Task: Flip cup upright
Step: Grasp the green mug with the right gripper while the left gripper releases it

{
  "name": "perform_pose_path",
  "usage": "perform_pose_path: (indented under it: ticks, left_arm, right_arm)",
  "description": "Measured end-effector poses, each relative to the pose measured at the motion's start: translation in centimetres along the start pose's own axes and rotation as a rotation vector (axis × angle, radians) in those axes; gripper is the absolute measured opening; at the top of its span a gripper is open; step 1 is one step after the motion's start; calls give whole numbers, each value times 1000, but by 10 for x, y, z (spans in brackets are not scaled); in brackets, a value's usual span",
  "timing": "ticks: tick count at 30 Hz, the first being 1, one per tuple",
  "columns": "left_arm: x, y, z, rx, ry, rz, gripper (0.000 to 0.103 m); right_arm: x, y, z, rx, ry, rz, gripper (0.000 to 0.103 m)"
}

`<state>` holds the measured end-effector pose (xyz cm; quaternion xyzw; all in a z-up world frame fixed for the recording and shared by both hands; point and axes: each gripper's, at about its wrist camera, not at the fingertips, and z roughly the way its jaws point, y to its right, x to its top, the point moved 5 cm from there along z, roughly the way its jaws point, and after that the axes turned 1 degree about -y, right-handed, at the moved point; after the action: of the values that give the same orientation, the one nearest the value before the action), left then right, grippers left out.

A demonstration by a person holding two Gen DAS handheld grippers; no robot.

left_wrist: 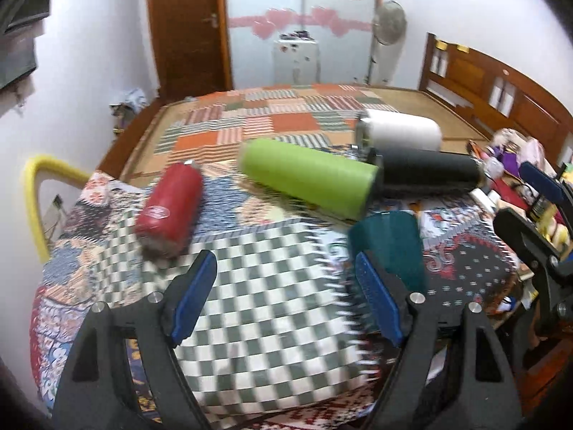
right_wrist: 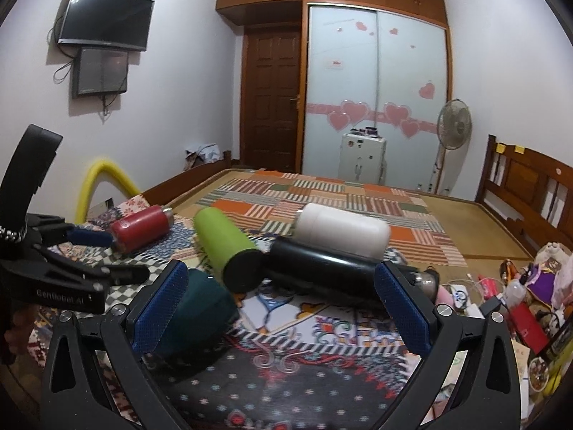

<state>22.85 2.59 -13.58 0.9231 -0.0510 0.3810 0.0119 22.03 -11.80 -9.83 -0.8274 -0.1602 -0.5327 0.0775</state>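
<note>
left gripper [left_wrist: 286, 301] spread wide, empty; right gripper [right_wrist: 281, 308] spread wide beside teal cup [right_wrist: 200, 317] on its side.

five drinking vessels lie on the patchwork bedding: four flasks and one cup. the flasks are one red flask [right_wrist: 141, 227], one lime green flask [right_wrist: 229, 247], one black flask [right_wrist: 322, 268] and one white flask [right_wrist: 342, 229], all on their sides. the one cup is a dark teal cup [right_wrist: 195, 313]. two tools show, the left tool [left_wrist: 286, 299] and the right tool [right_wrist: 281, 306]. on the wall hang two screens, one television [right_wrist: 105, 16] and one smaller monitor [right_wrist: 100, 71]. one standing fan [right_wrist: 454, 125], one wooden door [right_wrist: 274, 96].
</note>
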Motion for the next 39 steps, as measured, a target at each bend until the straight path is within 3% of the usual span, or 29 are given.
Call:
perform_pose_path:
  ticks: [6,12,21,31,39]
  left_arm:
    - [-18,-35,-5,85,54,-39,80]
    - [-36,-56,-2,147,106,-65,80]
    - [-54,-69,2,113,140,-106,80]
    - [-57,-67,1,91,159,-100,80]
    - [-56,-64,4,86,152,-103,80]
  right_arm:
    - [-9,-24,18,46,-66,-9,103]
    - [-20,-42,44,89,-185,-24,103]
    - [-28,-46,87,128,-433,-7,103]
    - [-44,-54,104,168,-612,-11,101]
    - [-42,-54,119,225,-664,21,91]
